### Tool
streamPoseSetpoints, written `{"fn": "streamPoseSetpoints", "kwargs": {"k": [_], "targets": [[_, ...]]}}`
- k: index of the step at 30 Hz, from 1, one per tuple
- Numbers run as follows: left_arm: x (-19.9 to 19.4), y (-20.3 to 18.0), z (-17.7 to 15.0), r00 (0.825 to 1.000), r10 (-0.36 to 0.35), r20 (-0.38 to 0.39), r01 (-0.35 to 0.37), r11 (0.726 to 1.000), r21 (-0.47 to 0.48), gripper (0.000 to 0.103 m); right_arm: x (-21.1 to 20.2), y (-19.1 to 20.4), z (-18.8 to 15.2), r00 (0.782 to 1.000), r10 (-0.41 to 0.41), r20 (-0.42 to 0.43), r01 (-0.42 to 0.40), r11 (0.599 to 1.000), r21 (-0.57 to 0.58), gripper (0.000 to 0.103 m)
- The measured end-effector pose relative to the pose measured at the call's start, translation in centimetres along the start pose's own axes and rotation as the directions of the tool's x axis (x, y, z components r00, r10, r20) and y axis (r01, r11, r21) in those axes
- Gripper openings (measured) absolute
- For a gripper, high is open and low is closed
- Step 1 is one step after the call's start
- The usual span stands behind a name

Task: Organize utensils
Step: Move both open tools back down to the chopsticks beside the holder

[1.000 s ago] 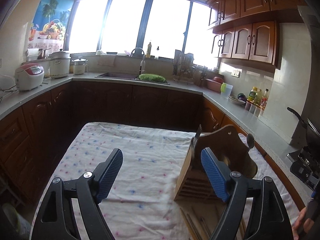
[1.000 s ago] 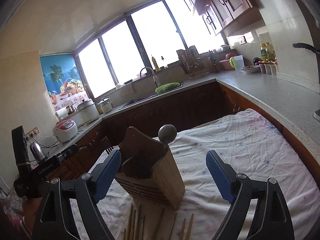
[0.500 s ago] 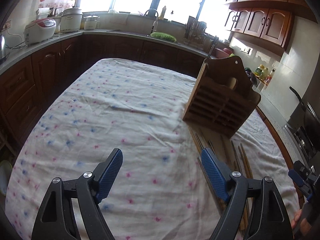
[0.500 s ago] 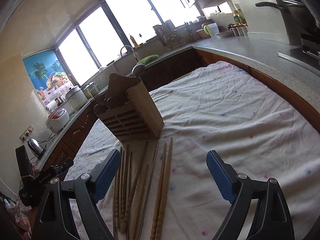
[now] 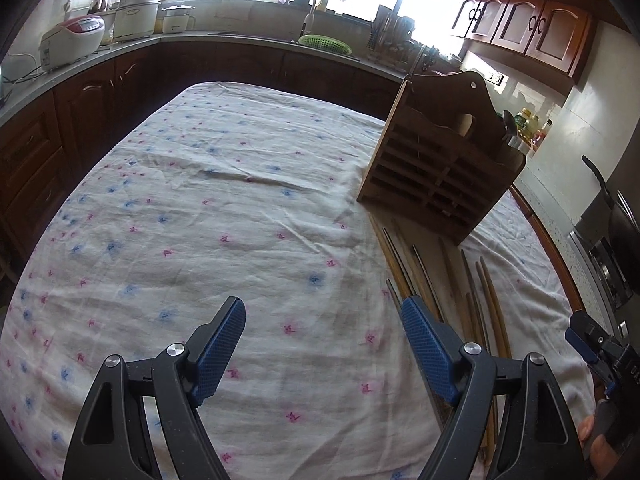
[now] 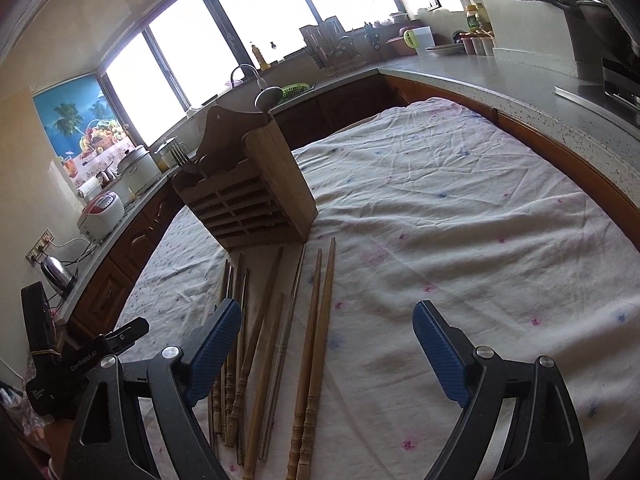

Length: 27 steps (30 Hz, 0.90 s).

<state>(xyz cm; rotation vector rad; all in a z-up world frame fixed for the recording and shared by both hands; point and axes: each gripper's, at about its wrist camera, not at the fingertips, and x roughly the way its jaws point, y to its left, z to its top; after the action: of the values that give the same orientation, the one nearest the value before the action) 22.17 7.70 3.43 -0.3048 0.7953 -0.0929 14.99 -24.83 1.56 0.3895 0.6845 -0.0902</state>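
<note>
Both the left gripper (image 5: 322, 338) and right gripper (image 6: 326, 342) are wide open and hold nothing. The chopsticks (image 6: 316, 320) lie loose on the cloth (image 6: 460, 220), just before the rack (image 6: 248, 200). They look light, stiff, thin and prone to roll; grip one mid-shaft.

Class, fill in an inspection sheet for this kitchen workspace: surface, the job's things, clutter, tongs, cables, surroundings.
Surface: table under a wrinkled floral tablecloth.
Job's things: wooden utensil holder upright, a ladle and fork standing in it; loose chopsticks lying in front of it.
Clutter: nothing seen on the cloth.
Tongs: left tongs open, empty, over bare cloth; right tongs open, empty, above the chopsticks.
Cables: cords by the kettle and rice cooker.
Surroundings: counters, sink with green basket, windows, cabinets.
</note>
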Motion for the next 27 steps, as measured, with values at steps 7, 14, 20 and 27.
{"fn": "streamPoseSetpoints", "kwargs": {"k": [7, 14, 20, 27], "targets": [[2.4, -0.9, 1.8, 1.000, -0.001, -0.031, 0.001, 1.000, 0.004, 0.079, 1.8, 0.2, 0.9, 1.000, -0.019, -0.024, 0.019, 1.000, -0.013, 0.082], [6.0, -2.3, 4.3, 0.996, -0.023, -0.088, 0.025, 0.999, 0.023, 0.067, 4.7, 0.1, 2.2, 0.995, -0.026, -0.097, 0.024, 1.000, -0.020, 0.050], [10.0, -3.9, 6.0, 0.988, -0.014, -0.155, 0.025, 0.997, 0.066, 0.049, 7.2, 0.4, 3.2, 0.989, -0.040, -0.139, 0.033, 0.998, -0.051, 0.038], [13.8, -5.3, 6.7, 0.978, 0.030, -0.206, -0.003, 0.991, 0.133, 0.032, 9.8, 0.9, 3.7, 0.983, -0.058, -0.176, 0.043, 0.995, -0.087, 0.028]]}}
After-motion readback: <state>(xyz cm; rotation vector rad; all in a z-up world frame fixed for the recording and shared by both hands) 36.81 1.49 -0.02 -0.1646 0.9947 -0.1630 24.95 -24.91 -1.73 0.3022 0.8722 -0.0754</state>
